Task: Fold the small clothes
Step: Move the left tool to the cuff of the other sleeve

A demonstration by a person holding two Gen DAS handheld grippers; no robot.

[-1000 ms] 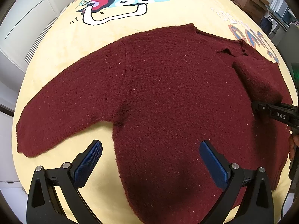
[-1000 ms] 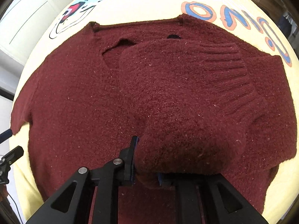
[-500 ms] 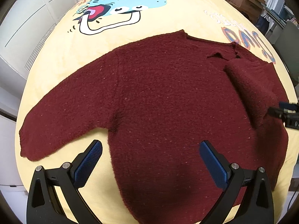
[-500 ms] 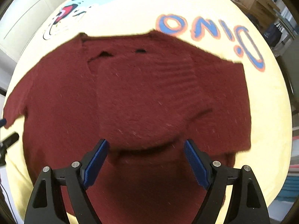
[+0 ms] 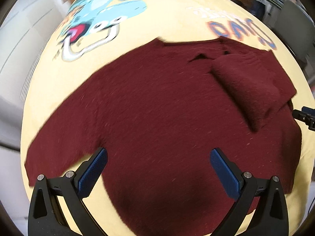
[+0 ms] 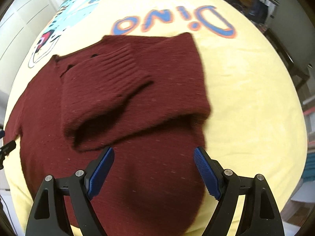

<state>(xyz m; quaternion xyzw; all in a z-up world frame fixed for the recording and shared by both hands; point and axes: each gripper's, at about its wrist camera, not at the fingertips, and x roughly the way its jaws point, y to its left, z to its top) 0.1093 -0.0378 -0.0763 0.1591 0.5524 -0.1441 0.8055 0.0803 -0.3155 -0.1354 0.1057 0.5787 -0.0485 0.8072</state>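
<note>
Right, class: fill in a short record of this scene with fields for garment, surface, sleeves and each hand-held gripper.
garment: dark red knitted sweater, spread flat
surface: yellow sheet printed with a cartoon dinosaur and "Dino"
folded sleeve: right-side sleeve laid across the chest
unfolded sleeve: other sleeve still stretched out sideways
left hand-held gripper: open, empty
right hand-held gripper: open, empty, jaws just opened

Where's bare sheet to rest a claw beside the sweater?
Free: the yellow sheet right of the sweater, below the Dino lettering; also the strip between the unfolded sleeve and the dinosaur print. The middle is all sweater.
</note>
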